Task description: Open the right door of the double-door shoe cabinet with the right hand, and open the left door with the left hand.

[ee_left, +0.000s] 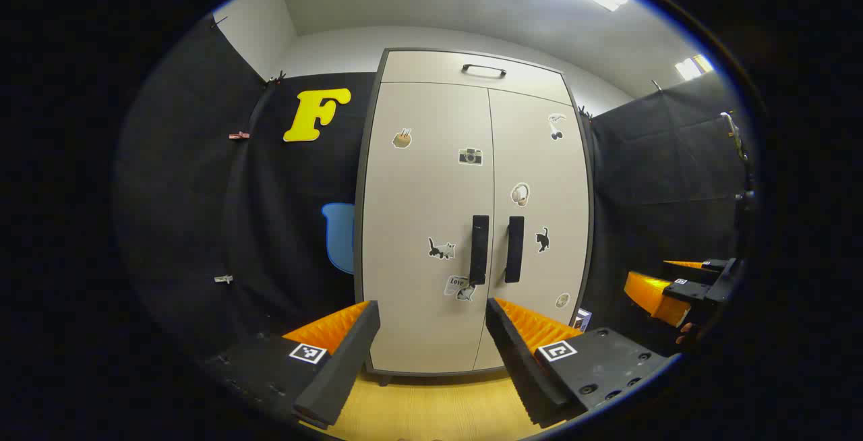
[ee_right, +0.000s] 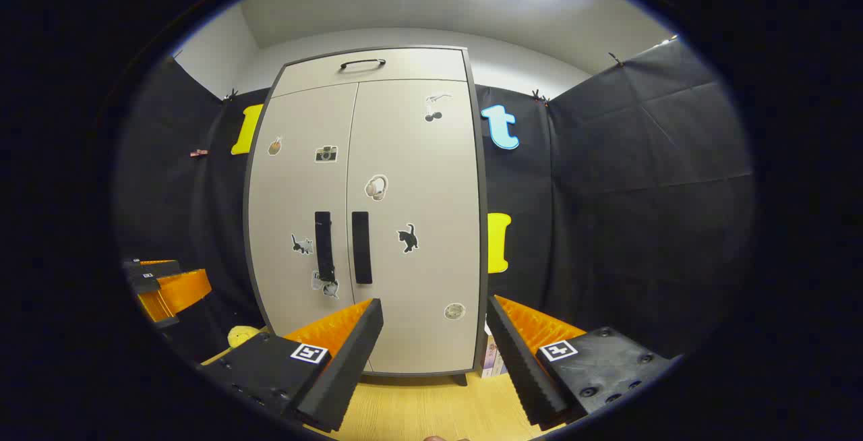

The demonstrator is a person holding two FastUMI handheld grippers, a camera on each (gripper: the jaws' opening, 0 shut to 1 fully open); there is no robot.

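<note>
Both of my tools hang short of the shoe cabinet (ee_left: 431,225), nothing gripped. My left tool (ee_left: 431,333) stands with its fingers spread wide and empty, pointed near the foot of the left door (ee_left: 425,239); my right tool (ee_right: 435,333) is spread the same way, aimed low on the right door (ee_right: 411,225). From the left gripper view, the right tool also shows well off to the cabinet's right side, near the black cloth wall.

The wooden floor (ee_left: 431,407) runs up to the cabinet's base. Both doors are closed, meeting at a centre seam, with the left handle (ee_left: 479,249) and right handle (ee_left: 514,249) standing upright just either side of it, close together. Stickers dot the door fronts, and a drawer with its own pull (ee_left: 484,71) sits above the doors.

As I judge it, the risk lies in those handles being such close neighbours: a wide-open tool coming in for the right handle could catch the left one too, or clip the seam. Pulling straight back rather than along the door's swing could let the fingers slide off the slim bar.
</note>
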